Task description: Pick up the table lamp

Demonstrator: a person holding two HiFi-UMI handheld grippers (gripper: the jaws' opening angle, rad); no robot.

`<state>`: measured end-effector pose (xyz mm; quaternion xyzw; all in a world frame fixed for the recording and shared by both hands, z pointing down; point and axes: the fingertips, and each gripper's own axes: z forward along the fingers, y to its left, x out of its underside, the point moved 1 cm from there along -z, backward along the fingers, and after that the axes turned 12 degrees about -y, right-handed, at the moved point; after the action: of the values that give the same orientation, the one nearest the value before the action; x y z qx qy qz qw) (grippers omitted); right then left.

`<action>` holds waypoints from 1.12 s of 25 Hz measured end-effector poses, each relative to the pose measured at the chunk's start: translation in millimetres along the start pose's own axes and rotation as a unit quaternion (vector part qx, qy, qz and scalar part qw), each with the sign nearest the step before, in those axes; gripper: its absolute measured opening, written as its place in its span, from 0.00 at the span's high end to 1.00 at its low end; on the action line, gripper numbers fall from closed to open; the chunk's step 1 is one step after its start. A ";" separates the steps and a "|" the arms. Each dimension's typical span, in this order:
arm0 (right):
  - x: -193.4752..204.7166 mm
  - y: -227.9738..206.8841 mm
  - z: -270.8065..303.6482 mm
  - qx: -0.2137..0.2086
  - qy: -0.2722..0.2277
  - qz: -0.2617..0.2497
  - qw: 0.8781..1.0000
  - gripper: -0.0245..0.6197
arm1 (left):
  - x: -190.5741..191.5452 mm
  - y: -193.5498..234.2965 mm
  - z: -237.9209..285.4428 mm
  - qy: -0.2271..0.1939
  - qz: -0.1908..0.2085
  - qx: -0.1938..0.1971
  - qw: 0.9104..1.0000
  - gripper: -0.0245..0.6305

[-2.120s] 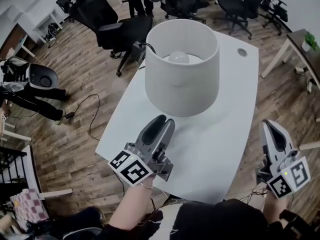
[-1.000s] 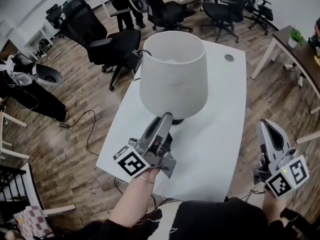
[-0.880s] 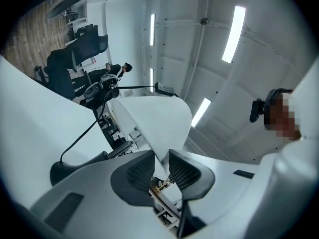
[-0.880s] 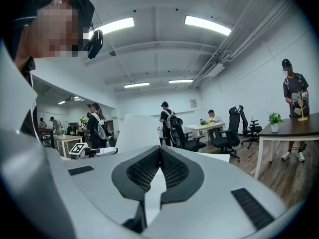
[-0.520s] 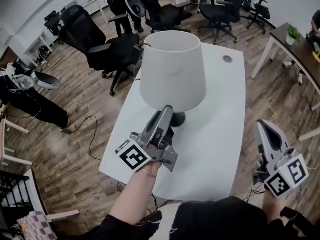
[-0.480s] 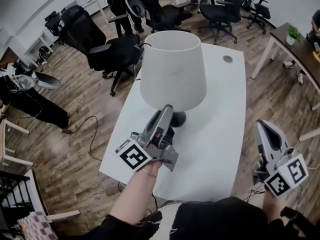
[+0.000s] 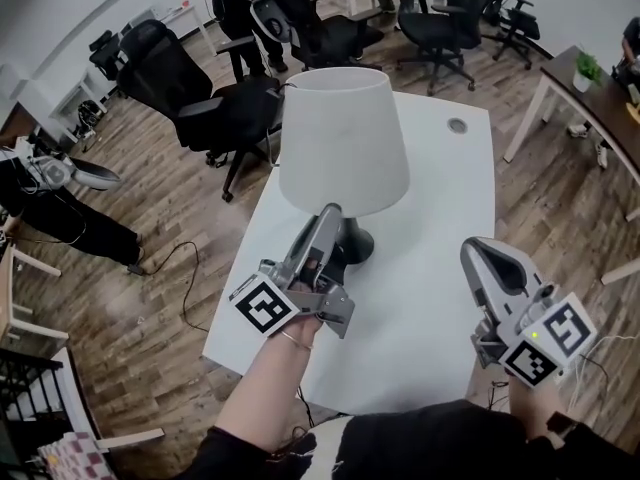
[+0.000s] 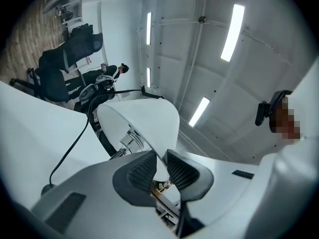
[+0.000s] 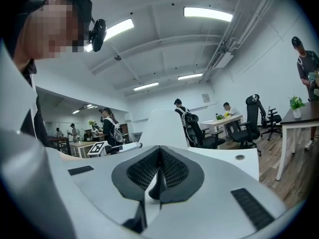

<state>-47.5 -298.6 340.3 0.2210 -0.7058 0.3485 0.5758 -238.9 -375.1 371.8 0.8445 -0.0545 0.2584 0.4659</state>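
The table lamp has a white conical shade (image 7: 343, 138) and a dark round base (image 7: 357, 245), and stands upright on the white table (image 7: 440, 198). My left gripper (image 7: 328, 212) reaches up to the shade's near lower rim. In the left gripper view the shade's rim (image 8: 144, 121) runs down between the jaws of my left gripper (image 8: 159, 166). Those jaws are closing, with a little gap still showing at the pads. My right gripper (image 7: 481, 253) hovers shut and empty over the table's near right part. The shade (image 9: 162, 128) shows ahead of my right gripper (image 9: 159, 156).
A black cord (image 8: 75, 143) trails from the lamp over the tabletop. A round cable hole (image 7: 457, 125) is at the table's far right. Black office chairs (image 7: 190, 78) stand to the left and behind. A dark desk with a plant (image 7: 590, 73) is at the right.
My left gripper has pushed forward under the shade's rim and its jaws have narrowed around it. My right gripper has swung left, in over the table.
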 end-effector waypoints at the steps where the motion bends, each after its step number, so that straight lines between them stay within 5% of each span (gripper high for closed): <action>1: 4.0 4.0 7.7 -0.010 0.004 0.002 1.000 0.94 | -1.0 0.9 2.3 -0.003 -0.008 0.001 1.000 0.85; 6: 36.7 12.6 48.7 -0.040 0.033 0.022 0.998 0.94 | -9.8 6.2 10.5 -0.016 -0.056 0.003 0.998 0.87; 12: 107.0 4.7 95.7 -0.047 0.084 0.072 0.993 0.93 | -13.2 8.6 13.1 0.001 -0.045 0.006 0.999 0.87; 13: 118.1 3.3 105.0 -0.048 0.093 0.080 0.991 0.91 | -13.0 9.0 13.5 0.005 -0.045 0.006 0.999 0.87; 15: 141.6 1.5 124.4 -0.052 0.116 0.098 0.987 0.66 | -13.7 9.6 14.5 0.011 -0.047 0.006 0.999 0.87; 16: 153.6 0.7 133.5 -0.052 0.129 0.104 0.985 0.61 | -14.5 9.8 15.0 0.012 -0.048 0.006 0.999 0.87; 28: 225.1 -11.6 176.2 0.016 0.194 0.064 0.979 0.63 | -25.9 13.5 7.6 0.002 -0.064 0.013 0.998 0.87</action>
<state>-209.1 -417.6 544.1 0.1130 -0.5874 0.4319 0.6750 -262.8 -392.7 366.1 0.8517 0.0036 0.2305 0.4706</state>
